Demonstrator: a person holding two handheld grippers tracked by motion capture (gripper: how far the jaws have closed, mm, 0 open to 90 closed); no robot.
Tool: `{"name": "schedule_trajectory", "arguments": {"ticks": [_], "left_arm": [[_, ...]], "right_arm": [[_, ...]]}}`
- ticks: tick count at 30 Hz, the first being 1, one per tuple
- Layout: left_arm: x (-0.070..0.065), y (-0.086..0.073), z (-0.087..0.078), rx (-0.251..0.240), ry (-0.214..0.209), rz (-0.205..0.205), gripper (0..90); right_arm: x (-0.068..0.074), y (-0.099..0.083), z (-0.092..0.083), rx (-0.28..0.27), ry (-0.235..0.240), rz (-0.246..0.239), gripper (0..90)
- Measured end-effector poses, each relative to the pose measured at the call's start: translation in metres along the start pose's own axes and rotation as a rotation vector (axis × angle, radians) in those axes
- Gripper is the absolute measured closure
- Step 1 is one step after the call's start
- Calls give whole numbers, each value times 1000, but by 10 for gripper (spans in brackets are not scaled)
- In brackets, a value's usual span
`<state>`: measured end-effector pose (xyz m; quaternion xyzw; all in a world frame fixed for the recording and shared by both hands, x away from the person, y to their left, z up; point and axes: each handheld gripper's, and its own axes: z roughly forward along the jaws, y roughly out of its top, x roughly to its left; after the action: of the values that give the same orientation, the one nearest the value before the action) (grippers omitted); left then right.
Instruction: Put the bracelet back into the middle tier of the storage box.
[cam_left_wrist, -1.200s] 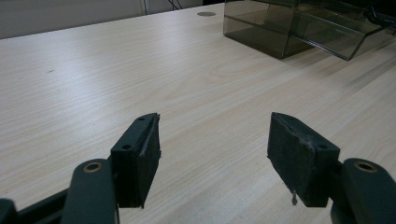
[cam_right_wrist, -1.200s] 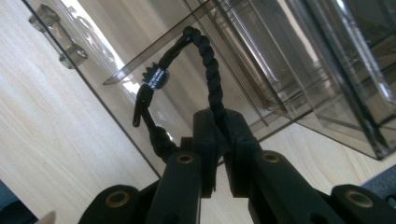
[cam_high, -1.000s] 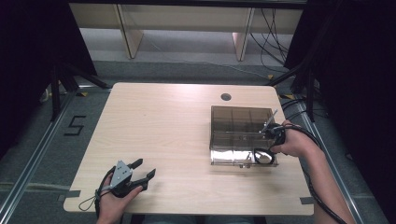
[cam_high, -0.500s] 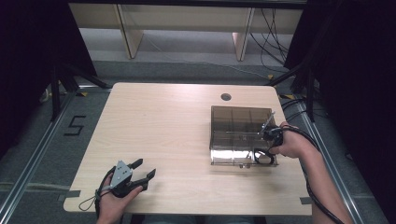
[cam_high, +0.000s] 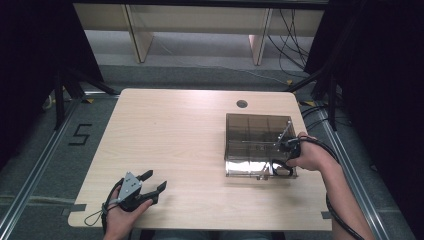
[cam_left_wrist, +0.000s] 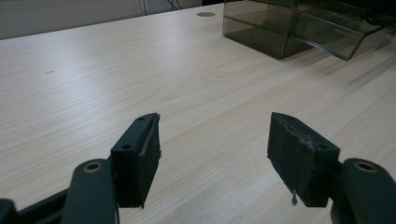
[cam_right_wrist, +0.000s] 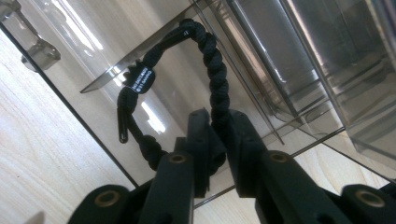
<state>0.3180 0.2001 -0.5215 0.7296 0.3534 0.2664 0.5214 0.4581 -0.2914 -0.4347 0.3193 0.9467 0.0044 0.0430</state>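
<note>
We saw the right gripper at the near right corner of the smoky clear box, which stood on the right half of the table. Its jaws had just been opening, and a black braided bracelet sat between them. In the right gripper view the gap between the jaws was narrow, and the cord ran up through it; we could not tell whether the pads pressed on it or merely flanked it. From there the bracelet looped up and to the left, over the box's clear floor, with a small white-lettered tag on its far side and a loose end hanging below the tag. In the high view the same loop lay dark at the box's front edge, just under the right hand. The left gripper rested near the table's near left corner, well apart from the box, its jaws spread wide over bare wood with nothing between the pads.
</note>
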Motion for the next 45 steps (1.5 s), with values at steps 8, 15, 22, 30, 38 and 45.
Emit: {"name": "schedule_trajectory", "arguments": {"ticks": [8,15,22,30,38,45], "left_arm": [[-1,0,0,0,0,-5,341],[-1,0,0,-1,0,-6,341],[0,0,0,3,3,2,341],[-1,0,0,3,6,-9,341],[0,0,0,3,5,-2,341],[-1,0,0,2,5,-11,340]], "right_arm": [[4,-2,-11,-54,-17,10,738],[8,-6,-23,-59,-37,21,723],[14,-19,-30,-81,-50,-1,707],[26,-42,-37,-78,-38,28,692],[39,-63,-30,-60,-21,46,682],[49,-79,-10,-27,8,93,665]]}}
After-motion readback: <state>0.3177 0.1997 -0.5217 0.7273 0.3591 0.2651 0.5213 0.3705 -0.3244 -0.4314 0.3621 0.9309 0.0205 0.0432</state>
